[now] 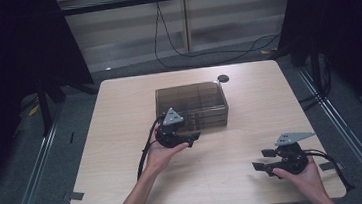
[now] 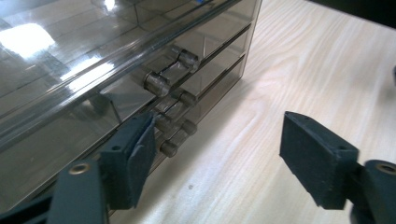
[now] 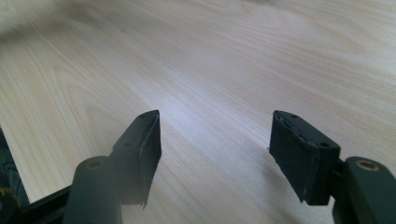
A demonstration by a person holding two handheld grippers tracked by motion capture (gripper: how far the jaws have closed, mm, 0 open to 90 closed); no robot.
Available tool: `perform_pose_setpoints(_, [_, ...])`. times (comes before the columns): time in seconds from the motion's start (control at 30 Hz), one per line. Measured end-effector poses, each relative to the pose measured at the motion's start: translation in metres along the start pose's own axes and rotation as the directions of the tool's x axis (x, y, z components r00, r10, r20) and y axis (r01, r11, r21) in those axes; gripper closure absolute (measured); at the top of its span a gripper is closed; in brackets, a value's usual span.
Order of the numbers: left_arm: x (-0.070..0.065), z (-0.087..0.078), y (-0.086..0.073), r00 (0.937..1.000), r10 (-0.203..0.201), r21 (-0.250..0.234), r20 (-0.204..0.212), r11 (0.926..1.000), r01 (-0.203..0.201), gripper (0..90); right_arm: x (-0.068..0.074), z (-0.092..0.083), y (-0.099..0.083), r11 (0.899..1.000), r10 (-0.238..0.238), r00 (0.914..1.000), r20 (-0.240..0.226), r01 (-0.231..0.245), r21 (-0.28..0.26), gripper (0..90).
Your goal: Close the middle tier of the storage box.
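A smoky see-through drawer box (image 1: 192,106) stands in the middle of the wooden table (image 1: 123,152). My left gripper (image 1: 192,137) is held at the box's front face, jaws open. In the left gripper view the box's stacked drawers show clear bar handles (image 2: 170,72). The lowest handle (image 2: 177,137) sits just beyond the left finger (image 2: 135,154) of my left gripper (image 2: 219,140), and no pad presses on anything. My right gripper (image 1: 260,160) rests low near the table's front right corner. Its jaws stand open over bare wood in the right gripper view (image 3: 215,135).
A small black round disc (image 1: 223,78) lies at the table's back edge behind the box. Cables (image 1: 204,52) run across the floor beyond the table. Dark stands and curtains flank both sides. Tape strips mark the table's front corners (image 1: 76,195).
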State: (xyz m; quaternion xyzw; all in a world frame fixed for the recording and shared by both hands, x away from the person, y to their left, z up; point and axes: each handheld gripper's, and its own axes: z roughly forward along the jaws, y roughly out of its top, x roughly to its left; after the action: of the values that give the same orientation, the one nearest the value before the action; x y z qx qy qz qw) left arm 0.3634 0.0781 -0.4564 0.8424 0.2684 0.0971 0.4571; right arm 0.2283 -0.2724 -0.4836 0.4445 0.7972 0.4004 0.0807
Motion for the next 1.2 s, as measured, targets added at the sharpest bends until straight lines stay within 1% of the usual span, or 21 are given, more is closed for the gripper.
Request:
perform_pose_setpoints(0.03, [0.000, -0.001, 0.000, 1.0000, -0.002, 0.002, 0.004, 1.0000, 0.002, 24.7, 0.000, 0.000, 0.000, 1.000, 0.003, 1.0000, -0.001, -0.003, -0.001, 34.0])
perform_pose_setpoints(0.1, [-0.001, -0.004, 0.000, 1.0000, 0.007, 0.005, -0.004, 1.0000, -0.007, 23.3, 0.000, -0.001, 0.000, 1.000, 0.004, 1.0000, -0.003, -0.004, -0.004, 33.4])
perform_pose_setpoints(0.13, [-0.001, -0.005, 0.000, 1.0000, 0.010, 0.000, 0.001, 1.0000, -0.010, 22.6, 0.000, -0.001, 0.000, 1.000, 0.003, 1.0000, -0.003, -0.003, -0.004, 33.2])
perform_pose_setpoints(0.23, [-0.004, -0.009, 0.000, 0.9995, 0.031, 0.008, -0.007, 0.9995, -0.031, 21.1, 0.000, -0.001, 0.000, 1.000, 0.004, 1.0000, -0.003, -0.004, -0.007, 32.6])
perform_pose_setpoints(0.27, [-0.005, -0.010, -0.001, 0.9995, 0.031, 0.001, 0.000, 0.9995, -0.031, 20.9, 0.000, -0.001, 0.000, 1.000, 0.005, 1.0000, -0.003, -0.005, -0.006, 32.5])
perform_pose_setpoints(0.37, [-0.008, -0.012, -0.003, 0.9989, 0.046, -0.003, -0.015, 0.9990, -0.046, 17.7, 0.000, -0.002, 0.000, 1.000, 0.008, 1.0000, -0.001, -0.008, -0.006, 32.1])
perform_pose_setpoints(0.43, [-0.009, -0.016, -0.005, 0.9993, 0.028, -0.013, -0.024, 0.9995, -0.028, 14.3, 0.000, -0.002, 0.000, 1.000, 0.012, 0.9999, -0.002, -0.012, -0.010, 32.1])
perform_pose_setpoints(0.47, [-0.009, -0.018, -0.005, 0.9989, 0.037, -0.007, -0.030, 0.9993, -0.037, 14.3, 0.000, -0.003, 0.000, 1.000, 0.010, 0.9999, -0.002, -0.010, -0.009, 32.1])
perform_pose_setpoints(0.5, [-0.009, -0.019, -0.006, 0.9994, 0.024, -0.020, -0.026, 0.9995, -0.024, 14.4, 0.000, -0.003, 0.000, 1.000, 0.010, 1.0000, -0.001, -0.010, -0.010, 32.0])
perform_pose_setpoints(0.53, [-0.008, -0.022, -0.007, 0.9993, 0.024, -0.023, -0.028, 0.9994, -0.025, 13.7, 0.000, -0.003, 0.000, 1.000, 0.008, 1.0000, -0.002, -0.008, -0.011, 31.8])
perform_pose_setpoints(0.57, [-0.008, -0.024, -0.008, 0.9994, 0.016, -0.024, -0.031, 0.9996, -0.017, 12.1, 0.000, -0.003, 0.000, 1.000, 0.010, 0.9999, -0.003, -0.010, -0.016, 31.1])
perform_pose_setpoints(0.6, [-0.008, -0.025, -0.009, 0.9997, 0.004, -0.031, -0.024, 0.9995, -0.005, 12.1, 0.000, -0.003, 0.000, 1.000, 0.010, 0.9999, -0.003, -0.010, -0.016, 31.1])
perform_pose_setpoints(0.67, [-0.008, -0.029, -0.012, 0.9989, 0.020, -0.021, -0.042, 0.9996, -0.021, 11.2, 0.000, -0.003, 0.000, 1.000, 0.007, 1.0000, -0.005, -0.007, -0.020, 30.8])
perform_pose_setpoints(0.7, [-0.008, -0.029, -0.014, 0.9993, 0.015, -0.021, -0.034, 0.9996, -0.016, 10.4, -0.001, -0.003, 0.000, 1.000, 0.009, 1.0000, -0.003, -0.009, -0.023, 30.3])
perform_pose_setpoints(0.73, [-0.009, -0.030, -0.015, 0.9991, 0.012, -0.018, -0.040, 0.9998, -0.013, 9.4, 0.000, -0.004, 0.000, 1.000, 0.015, 0.9999, -0.002, -0.015, -0.023, 29.9])
perform_pose_setpoints(0.83, [-0.009, -0.036, -0.017, 0.9992, 0.014, -0.021, -0.038, 0.9997, -0.015, 8.4, -0.001, -0.004, 0.000, 0.999, 0.016, 0.9999, -0.001, -0.016, -0.031, 29.2])
perform_pose_setpoints(0.87, [-0.009, -0.038, -0.018, 0.9991, 0.006, -0.026, -0.042, 0.9996, -0.007, 8.1, -0.001, -0.004, 0.000, 0.999, 0.019, 0.9998, -0.004, -0.019, -0.033, 28.7])
perform_pose_setpoints(0.93, [-0.010, -0.042, -0.020, 0.9989, 0.006, -0.026, -0.046, 0.9996, -0.007, 7.5, -0.001, -0.005, 0.000, 0.999, 0.021, 0.9998, 0.000, -0.021, -0.035, 27.7])
perform_pose_setpoints(1.0, [-0.010, -0.045, -0.022, 0.9987, 0.017, -0.030, -0.049, 0.9994, -0.018, 6.4, -0.001, -0.005, 0.000, 0.999, 0.021, 0.9998, 0.001, -0.021, -0.036, 26.7])
perform_pose_setpoints(1.03, [-0.010, -0.047, -0.023, 0.9987, 0.015, -0.035, -0.048, 0.9993, -0.016, 6.0, -0.001, -0.005, 0.000, 0.999, 0.020, 0.9998, 0.002, -0.020, -0.038, 26.6])
perform_pose_setpoints(1.2, [-0.012, -0.054, -0.028, 0.9973, 0.034, -0.033, -0.065, 0.9988, -0.036, 6.0, -0.001, -0.006, 0.000, 0.999, 0.024, 0.9997, 0.007, -0.023, -0.044, 24.9])
